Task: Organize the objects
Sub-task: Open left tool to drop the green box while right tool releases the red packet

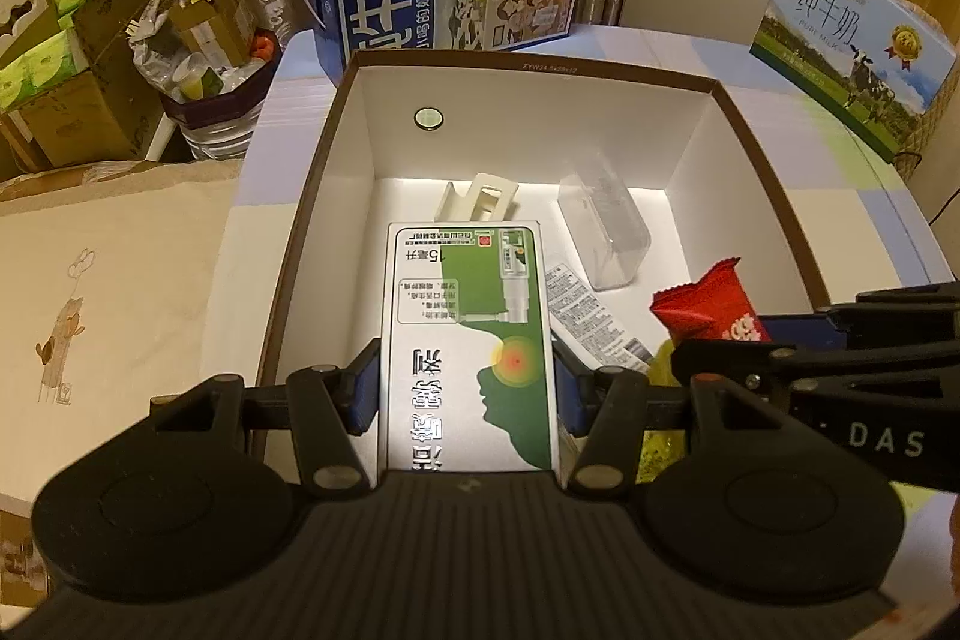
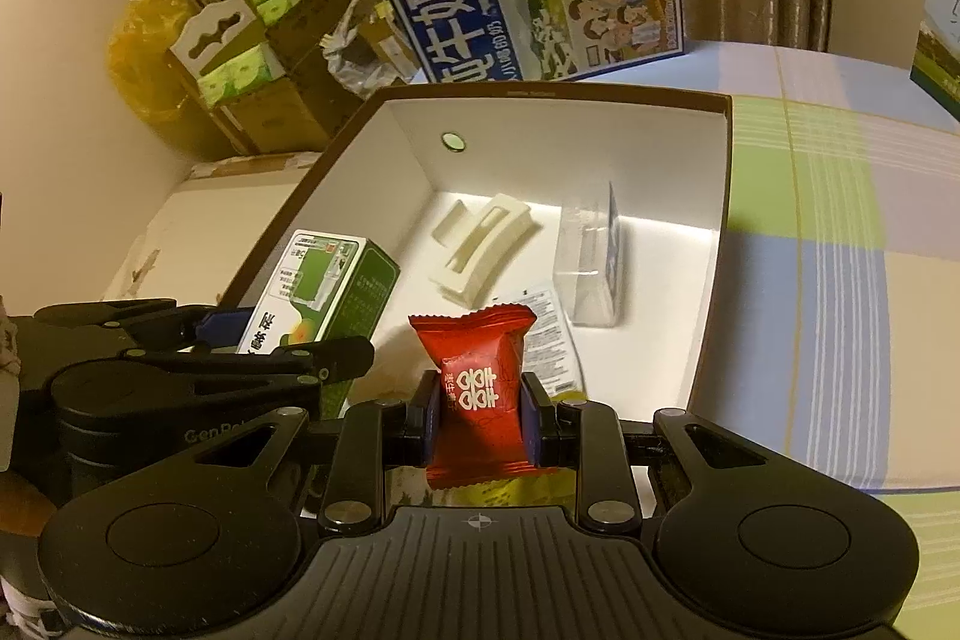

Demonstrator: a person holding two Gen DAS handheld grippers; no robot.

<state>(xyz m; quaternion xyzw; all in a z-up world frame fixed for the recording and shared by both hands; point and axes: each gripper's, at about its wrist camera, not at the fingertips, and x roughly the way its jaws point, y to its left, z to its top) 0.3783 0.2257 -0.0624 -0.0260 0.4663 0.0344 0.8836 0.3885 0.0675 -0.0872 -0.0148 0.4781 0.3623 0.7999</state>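
The green-and-white box (image 1: 468, 352) hides part of the printed leaflet (image 1: 591, 316) at centre, the pale milk carton (image 2: 936, 22) is cut by the right edge, and the yellow item (image 1: 663, 412) behind the tongs stays unidentifiable.

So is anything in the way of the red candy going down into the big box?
Nothing blocks it from above: the box is open. Under the candy, held in the right gripper, lie a leaflet and a yellow packet, so it may land on those.
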